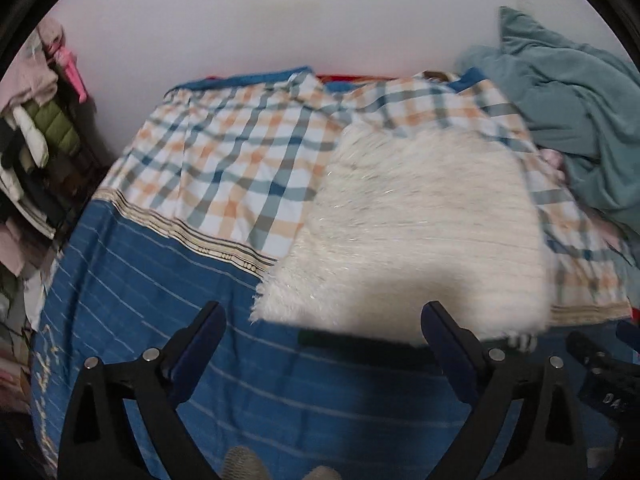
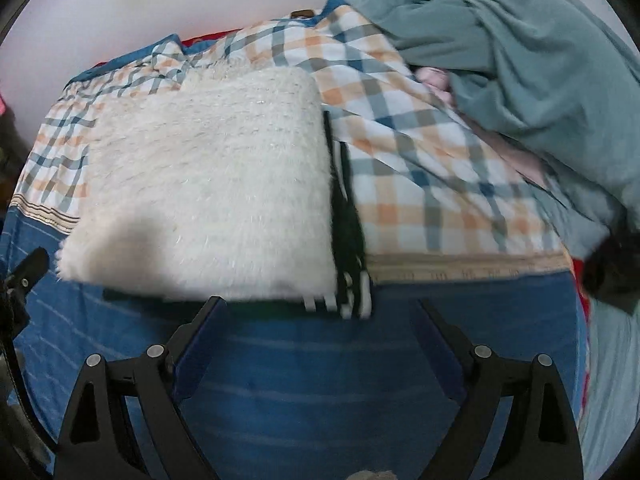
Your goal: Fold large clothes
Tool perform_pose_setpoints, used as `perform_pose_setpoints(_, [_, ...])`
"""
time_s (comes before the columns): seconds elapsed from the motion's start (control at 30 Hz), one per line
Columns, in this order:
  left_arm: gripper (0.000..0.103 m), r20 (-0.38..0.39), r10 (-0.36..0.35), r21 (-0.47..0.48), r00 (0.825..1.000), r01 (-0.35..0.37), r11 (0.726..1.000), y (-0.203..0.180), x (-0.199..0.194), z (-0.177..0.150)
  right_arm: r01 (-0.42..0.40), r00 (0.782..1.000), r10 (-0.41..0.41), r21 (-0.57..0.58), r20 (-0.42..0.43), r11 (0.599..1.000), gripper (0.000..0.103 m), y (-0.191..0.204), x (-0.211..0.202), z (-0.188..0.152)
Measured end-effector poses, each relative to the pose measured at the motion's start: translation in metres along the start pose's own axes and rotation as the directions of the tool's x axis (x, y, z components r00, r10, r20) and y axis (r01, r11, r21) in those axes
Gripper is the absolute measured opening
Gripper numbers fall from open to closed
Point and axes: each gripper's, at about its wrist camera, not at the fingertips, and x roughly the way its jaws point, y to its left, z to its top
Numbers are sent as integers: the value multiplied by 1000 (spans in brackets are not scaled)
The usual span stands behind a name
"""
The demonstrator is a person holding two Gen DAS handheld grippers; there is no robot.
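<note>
**Folded white garment lying on the bed, both grippers standing open before it**

The fluffy white garment (image 1: 416,232) is lying folded into a rough square on the bed, partly on the checked sheet (image 1: 224,168) and partly over the blue striped cover (image 1: 168,320); its near edge is hanging a little over the blue part. Along the right side of it, in the right wrist view, a black layer with white stripes (image 2: 348,240) is showing from under the white fabric (image 2: 208,184).

The left gripper (image 1: 324,320) is hovering just before the near edge of the garment; its fingers are spread wide and are holding nothing. The right gripper (image 2: 320,312) is standing in the same way, with its fingers wide apart and empty, the tips near the striped corner; whether the left tip is touching the white edge, I cannot tell.

On the far right of the bed a teal blanket (image 2: 520,60) is lying in a crumpled heap, partly over the checked sheet (image 2: 420,152). At the left side, in the left wrist view, a rack or shelf with piled clothes (image 1: 36,128) is standing against the white wall (image 1: 280,20); it is holding a green padded piece and pink and pale items, but the picture is too blurred to name them.
</note>
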Motion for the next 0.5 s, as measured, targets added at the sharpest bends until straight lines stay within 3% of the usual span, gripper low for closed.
perform_pose_setpoints(0.27, [100, 54, -75, 41, 996, 73, 996, -3, -125, -5, 19, 996, -21, 18, 86, 1000, 94, -28, -160, -42])
perform_pose_setpoints(0.5, [100, 131, -72, 73, 989, 63, 995, 4, -248, -19, 15, 979, -26, 57, 200, 998, 94, -55, -319, -92])
